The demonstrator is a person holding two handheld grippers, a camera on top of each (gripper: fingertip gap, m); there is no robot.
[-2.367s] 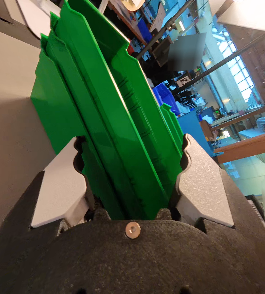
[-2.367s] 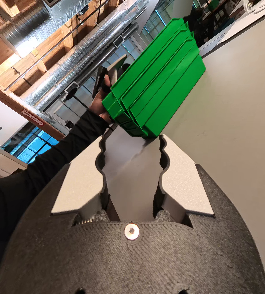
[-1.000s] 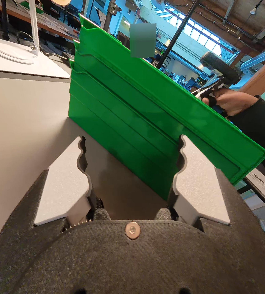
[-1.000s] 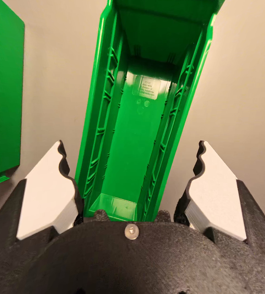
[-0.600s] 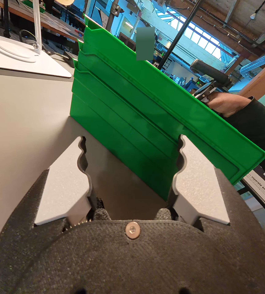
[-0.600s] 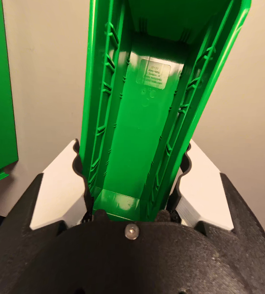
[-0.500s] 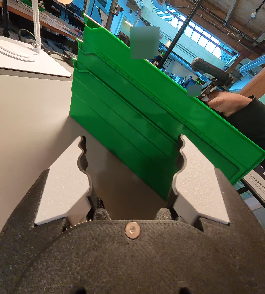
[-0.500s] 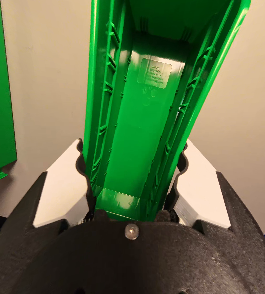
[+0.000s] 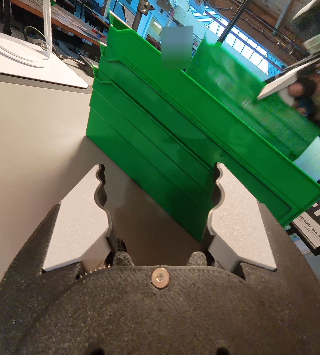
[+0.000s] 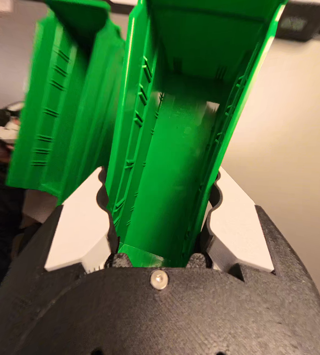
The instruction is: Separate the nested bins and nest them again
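The right gripper (image 10: 159, 192) is now clamped on a single green bin (image 10: 174, 153), raised since a second ago. The left gripper (image 9: 158, 194) stays parted, bare, beside the nested bins (image 9: 155, 134) on the table (image 9: 30, 134).

Black textured gripper bodies (image 9: 159, 317), pale wavy-edged jaws, one silver screw (image 9: 160, 278) each.

At the upper left of the left wrist view we see a white board (image 9: 40, 63) carrying a round white stand base (image 9: 18, 48) with an upright post. A black-framed placard (image 9: 318, 226) sits at the right edge. Skylight windows (image 9: 251, 46) fill the upper right, above a cluttered wooden workbench (image 9: 68, 19) at the top
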